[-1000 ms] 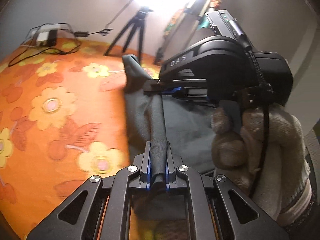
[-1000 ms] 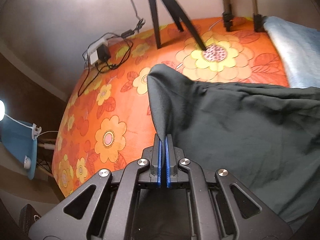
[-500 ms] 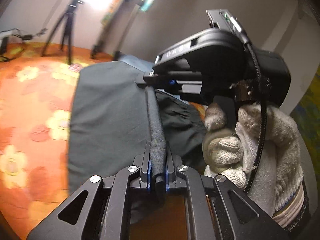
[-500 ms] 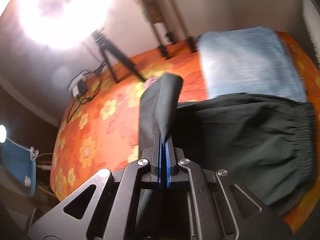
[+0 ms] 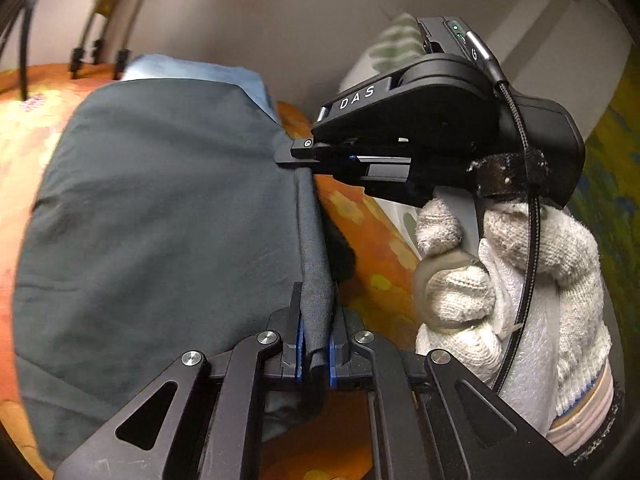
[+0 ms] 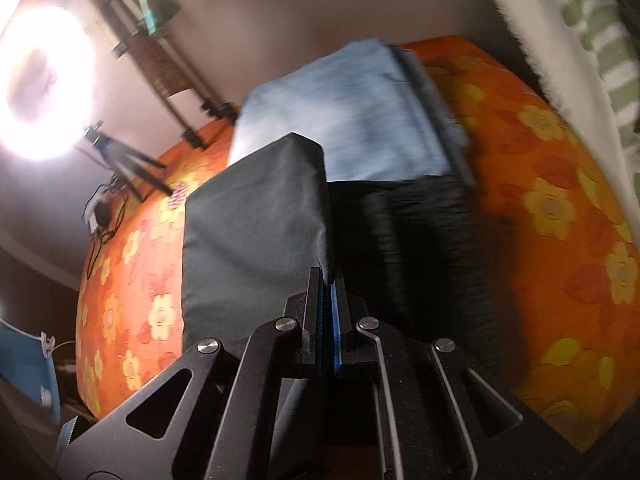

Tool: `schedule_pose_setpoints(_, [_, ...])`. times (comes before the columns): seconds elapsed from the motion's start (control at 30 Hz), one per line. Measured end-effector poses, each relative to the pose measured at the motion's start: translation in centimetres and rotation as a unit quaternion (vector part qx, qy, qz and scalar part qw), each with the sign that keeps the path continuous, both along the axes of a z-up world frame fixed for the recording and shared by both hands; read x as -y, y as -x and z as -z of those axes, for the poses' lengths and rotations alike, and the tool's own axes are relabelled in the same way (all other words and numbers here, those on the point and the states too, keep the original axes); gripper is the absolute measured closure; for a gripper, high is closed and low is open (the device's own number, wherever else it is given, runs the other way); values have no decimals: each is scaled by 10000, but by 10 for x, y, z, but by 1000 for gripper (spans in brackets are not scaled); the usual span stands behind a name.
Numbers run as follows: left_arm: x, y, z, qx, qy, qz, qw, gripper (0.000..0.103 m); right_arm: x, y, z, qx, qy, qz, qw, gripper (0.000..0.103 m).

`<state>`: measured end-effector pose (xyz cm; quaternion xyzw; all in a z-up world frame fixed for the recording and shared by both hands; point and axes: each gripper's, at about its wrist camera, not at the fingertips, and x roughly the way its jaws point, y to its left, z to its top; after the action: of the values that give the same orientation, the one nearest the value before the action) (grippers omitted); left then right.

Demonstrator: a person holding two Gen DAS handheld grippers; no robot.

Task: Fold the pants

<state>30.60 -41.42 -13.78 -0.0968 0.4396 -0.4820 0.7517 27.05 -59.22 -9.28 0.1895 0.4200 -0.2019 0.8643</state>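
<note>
Dark grey-green pants (image 5: 160,208) hang between both grippers over the orange flowered bedspread (image 6: 560,208). My left gripper (image 5: 314,344) is shut on a rolled edge of the pants. That edge runs taut up to my right gripper (image 5: 304,156), seen in the left wrist view with a gloved hand (image 5: 500,280) on its handle. In the right wrist view my right gripper (image 6: 327,300) is shut on a corner of the pants (image 6: 256,220), whose folded-over layer lies above the dark waistband part (image 6: 420,240).
A folded light blue garment (image 6: 352,120) lies on the bed just beyond the pants. A tripod (image 6: 120,156) and a bright ring light (image 6: 44,84) stand at the far left, with cables (image 6: 100,216) on the bed. A white and green pillow (image 6: 580,20) sits at the right.
Both grippers have carried the pants edge across toward the waistband end, near the blue garment. The folded layer now covers more of the pants. Both stay shut on the cloth.
</note>
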Motion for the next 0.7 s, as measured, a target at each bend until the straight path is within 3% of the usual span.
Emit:
schedule_pose_setpoints(0.2, [25, -1, 7, 110, -79, 132, 9998, 96, 26, 15, 1, 148, -102, 47, 9998, 99])
schedule_pose_setpoints(0.37, [13, 15, 7, 87, -65, 134, 9999, 96, 42, 16, -1, 485, -695, -101, 9964, 96])
schedule_pose_setpoints(0.43, [12, 23, 8, 96, -81, 154, 9998, 96, 46, 13, -4, 556, -822, -205, 9949, 91])
schedule_pose_setpoints(0.5, [11, 25, 9, 92, -98, 176, 9998, 96, 48, 11, -5, 624, -870, -232, 9940, 72])
schedule_pose_setpoints(0.7, [15, 24, 1, 158, -62, 162, 9997, 96, 58, -16, 8, 669, -1386, -320, 9876, 70])
